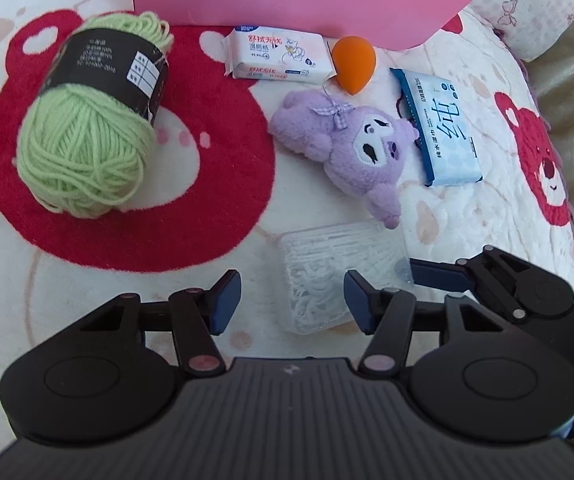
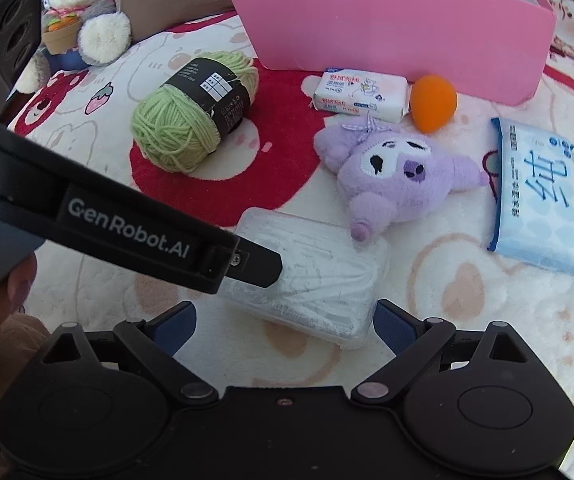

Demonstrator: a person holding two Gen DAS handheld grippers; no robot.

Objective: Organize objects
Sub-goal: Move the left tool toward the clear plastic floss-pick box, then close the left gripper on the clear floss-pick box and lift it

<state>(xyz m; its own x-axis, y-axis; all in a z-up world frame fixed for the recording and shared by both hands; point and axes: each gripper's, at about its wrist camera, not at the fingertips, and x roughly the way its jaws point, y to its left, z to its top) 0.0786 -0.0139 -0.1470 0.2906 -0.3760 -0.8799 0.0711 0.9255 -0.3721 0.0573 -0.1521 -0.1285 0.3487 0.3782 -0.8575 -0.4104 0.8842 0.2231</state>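
A clear plastic box of white picks [image 1: 327,256] [image 2: 319,272] lies on the blanket, close in front of both grippers. My left gripper [image 1: 293,300] stands open low over it. Its right pad overlaps the box's near part and its left pad is well clear of the box's left edge. My right gripper [image 2: 285,326] is open with the box's near end between its fingers, and a gap shows at the left pad. In the right wrist view a left gripper finger [image 2: 263,268] rests over the box's left side. A right gripper finger [image 1: 435,276] reaches the box's right edge.
Beyond the box lie a purple plush [image 1: 347,140], a blue wipes pack [image 1: 443,128], an orange sponge [image 1: 353,60], a white tissue pack [image 1: 279,58] and a green yarn ball [image 1: 91,120]. An open pink box [image 2: 399,28] stands behind. A bunny plush [image 2: 83,12] sits far left.
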